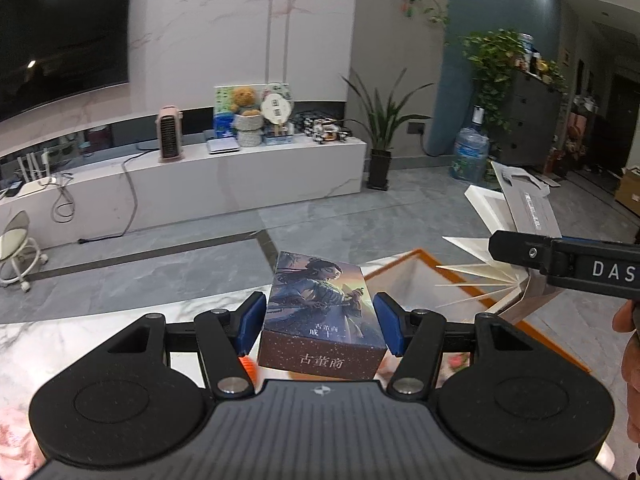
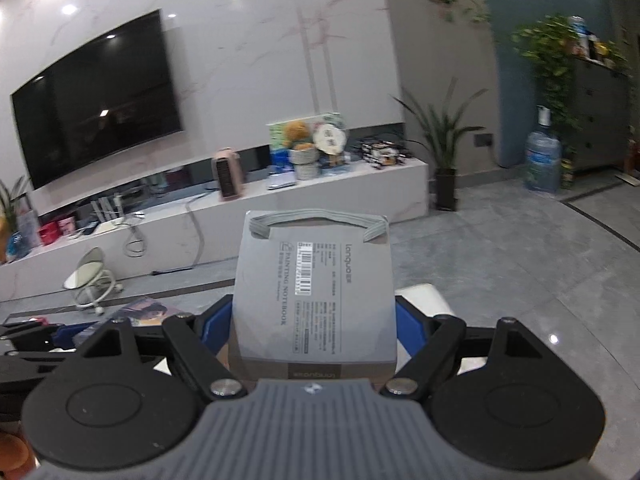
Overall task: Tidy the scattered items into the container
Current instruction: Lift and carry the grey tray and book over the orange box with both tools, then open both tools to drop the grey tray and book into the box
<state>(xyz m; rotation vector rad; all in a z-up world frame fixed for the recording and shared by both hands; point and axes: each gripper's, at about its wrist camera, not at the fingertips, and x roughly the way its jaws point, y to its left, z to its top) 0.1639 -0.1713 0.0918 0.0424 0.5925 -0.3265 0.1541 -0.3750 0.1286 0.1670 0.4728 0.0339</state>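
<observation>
My left gripper [image 1: 320, 322] is shut on a card box [image 1: 320, 312] printed with a painted figure and Chinese lettering, held above the marble table. The orange-rimmed clear container [image 1: 424, 276] lies just right of the box. My right gripper [image 2: 314, 322] is shut on a grey painting notebook [image 2: 314, 288] with an elastic band, held upright. In the left wrist view the right gripper [image 1: 560, 258] comes in from the right with the notebook [image 1: 524, 208] fanned open above the container. The card box [image 2: 140, 312] shows low left in the right wrist view.
The white marble table [image 1: 60, 332] has a curved far edge. An orange item [image 1: 249, 366] lies under the left gripper. Beyond are a grey tiled floor, a white TV bench [image 1: 224, 172], a small stool [image 1: 18, 248] and a water bottle [image 1: 470, 152].
</observation>
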